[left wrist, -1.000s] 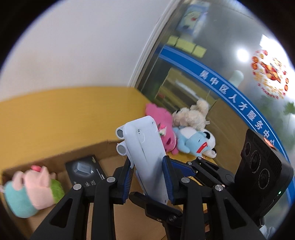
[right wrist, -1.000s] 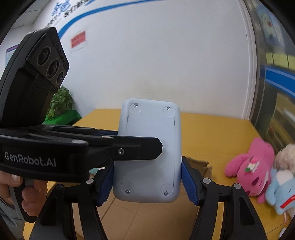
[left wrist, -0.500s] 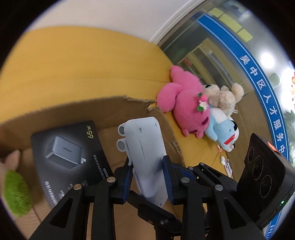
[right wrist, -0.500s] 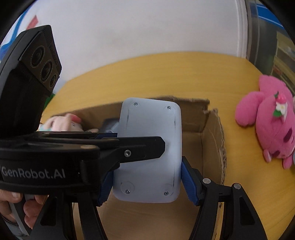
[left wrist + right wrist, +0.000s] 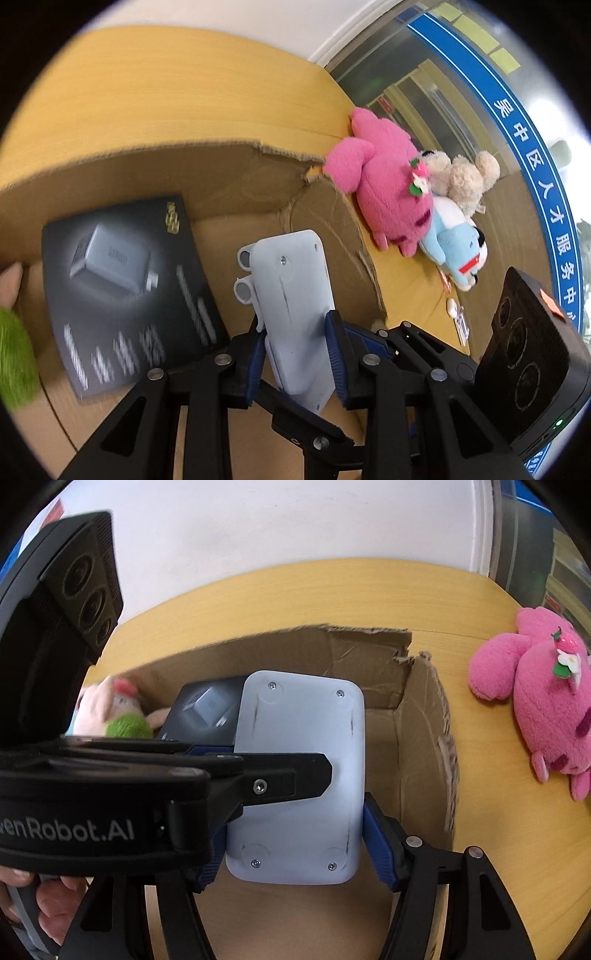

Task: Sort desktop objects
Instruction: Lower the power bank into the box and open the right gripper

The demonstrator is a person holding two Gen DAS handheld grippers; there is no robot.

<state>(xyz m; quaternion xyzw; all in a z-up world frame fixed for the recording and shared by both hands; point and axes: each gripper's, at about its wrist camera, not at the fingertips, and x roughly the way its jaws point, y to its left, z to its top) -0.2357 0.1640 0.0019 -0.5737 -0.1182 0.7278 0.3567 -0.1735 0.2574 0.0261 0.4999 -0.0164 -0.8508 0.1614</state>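
Both grippers hold one pale grey plastic device over an open cardboard box. My left gripper is shut on its narrow sides. My right gripper is shut on its wide sides, and the device fills the middle of that view. The left gripper's body crosses in front of it in the right wrist view. Inside the box lie a black charger package and a pink and green plush.
A pink plush, a beige plush and a light blue plush lie on the yellow wooden table right of the box. A glass wall with a blue band stands at the far right. The box rim is torn.
Both grippers have tilted down and lowered the grey device toward the inside of the box. The box and the black package now look larger and closer.
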